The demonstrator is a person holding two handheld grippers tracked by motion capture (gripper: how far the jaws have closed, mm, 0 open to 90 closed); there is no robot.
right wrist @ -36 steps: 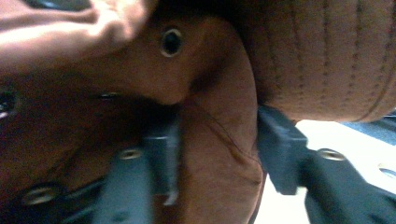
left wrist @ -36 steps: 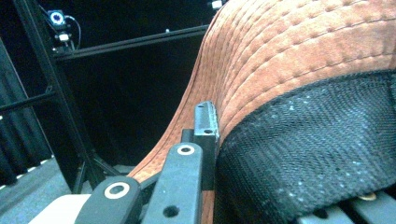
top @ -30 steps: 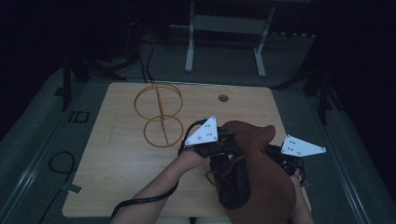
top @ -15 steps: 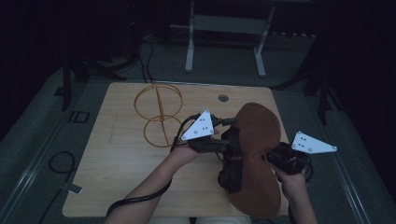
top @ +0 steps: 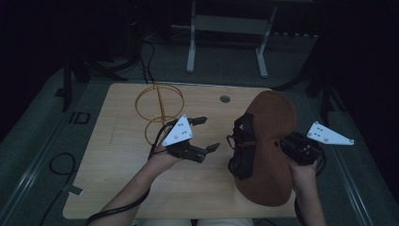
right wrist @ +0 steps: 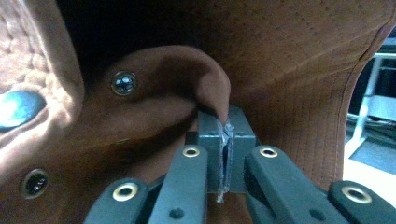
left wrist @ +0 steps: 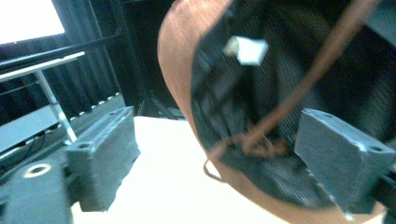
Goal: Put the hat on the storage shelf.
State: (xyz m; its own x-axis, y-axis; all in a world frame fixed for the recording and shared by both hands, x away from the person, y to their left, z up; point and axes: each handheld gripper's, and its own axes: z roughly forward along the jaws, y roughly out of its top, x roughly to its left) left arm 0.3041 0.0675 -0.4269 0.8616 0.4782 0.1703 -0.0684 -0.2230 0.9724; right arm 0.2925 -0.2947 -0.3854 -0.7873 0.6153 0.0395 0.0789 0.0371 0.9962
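Gripping a fold of brown fabric, the right gripper [top: 288,146] has its jaws clamped tight on the edge of a brown hat [top: 268,146], which it holds up over the right side of the table [top: 117,179], tilted so that its dark lining and inner band face the left hand. In the right gripper view the pinched fold [right wrist: 212,93] sits between the two pads, with quilted brown cloth and small metal studs around it. The left gripper [top: 207,134] stands just beside the hat, apart from it, and its jaws have just been opening; nothing is between them. In the left gripper view its two pads frame the hat's inside, where a white tag [left wrist: 246,50] and a thin brown cord [left wrist: 299,88] hang. A wire hat stand [top: 160,113] of orange rings waits at the back left of the table, bare. By my reading, the hat is lifted and the left hand's hold on it is let go, but it is not yet on the stand; carrying it across and lowering it over the rings is the work left.
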